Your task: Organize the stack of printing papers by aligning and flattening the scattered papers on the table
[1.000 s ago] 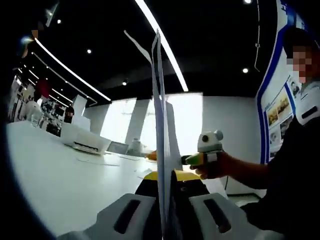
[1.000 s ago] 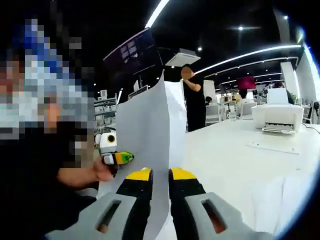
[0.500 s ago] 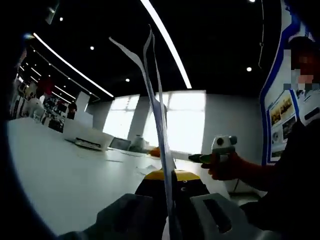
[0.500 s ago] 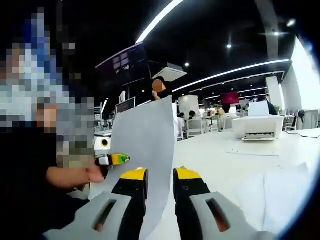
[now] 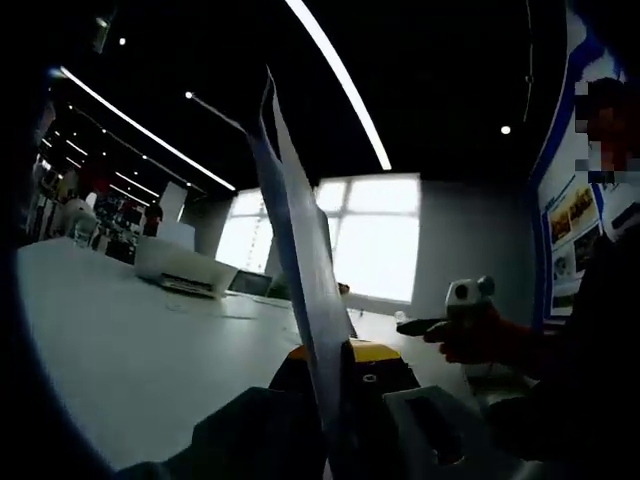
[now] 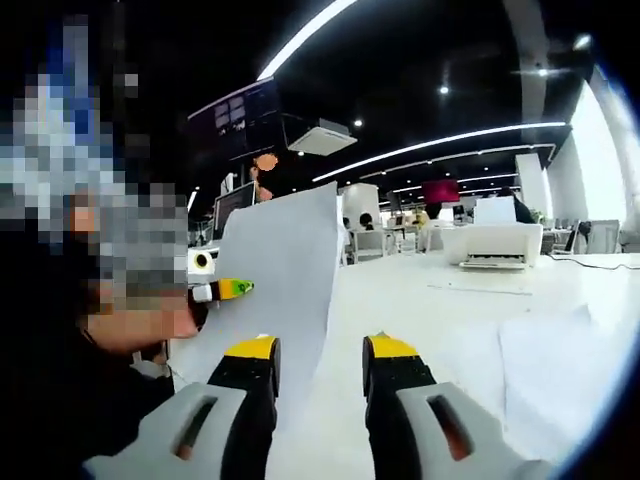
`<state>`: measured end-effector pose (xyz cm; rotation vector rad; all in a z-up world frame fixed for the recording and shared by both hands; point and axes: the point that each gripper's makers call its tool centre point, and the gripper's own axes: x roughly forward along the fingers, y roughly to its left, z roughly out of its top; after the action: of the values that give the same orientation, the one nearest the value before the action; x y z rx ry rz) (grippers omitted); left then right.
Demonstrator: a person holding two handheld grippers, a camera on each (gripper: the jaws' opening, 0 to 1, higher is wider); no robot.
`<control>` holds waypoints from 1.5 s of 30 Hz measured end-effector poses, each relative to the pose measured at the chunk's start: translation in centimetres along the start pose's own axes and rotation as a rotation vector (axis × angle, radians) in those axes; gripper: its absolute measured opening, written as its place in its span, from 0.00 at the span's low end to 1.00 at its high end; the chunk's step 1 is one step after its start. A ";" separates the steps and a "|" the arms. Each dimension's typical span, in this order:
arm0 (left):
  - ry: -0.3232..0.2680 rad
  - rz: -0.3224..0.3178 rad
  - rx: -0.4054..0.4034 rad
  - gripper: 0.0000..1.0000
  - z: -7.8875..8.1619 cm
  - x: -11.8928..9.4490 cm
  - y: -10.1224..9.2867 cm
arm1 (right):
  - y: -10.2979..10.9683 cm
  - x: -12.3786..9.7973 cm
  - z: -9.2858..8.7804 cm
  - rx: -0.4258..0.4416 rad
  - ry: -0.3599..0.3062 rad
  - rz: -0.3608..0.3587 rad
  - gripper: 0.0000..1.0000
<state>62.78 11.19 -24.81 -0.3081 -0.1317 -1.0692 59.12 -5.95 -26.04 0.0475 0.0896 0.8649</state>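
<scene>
Left gripper is clamping its fingers on the papers, which are standing upright on edge above the white desk, seen edge-on in the left gripper view. In the right gripper view the same papers are facing the camera as a broad white sheet, left of the right gripper, whose fingers are standing apart and holding nothing. A hand is holding the right gripper at right in the left gripper view. A printer is sitting far back on the desk, with loose sheets lying flat at right.
</scene>
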 end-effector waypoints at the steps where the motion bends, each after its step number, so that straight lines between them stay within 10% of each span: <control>1: 0.010 0.003 0.008 0.06 -0.2 0.1 0.0 | -0.2 -0.4 -0.1 -0.004 0.002 -0.008 0.30; 45: 0.040 0.022 0.025 0.06 -0.8 0.1 0.4 | -13.9 -18.9 -3.4 -0.001 0.132 -0.603 0.51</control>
<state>63.12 11.00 -25.59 -0.2646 -0.1054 -1.0510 57.13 -29.27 -29.36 -0.0376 0.2143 0.2648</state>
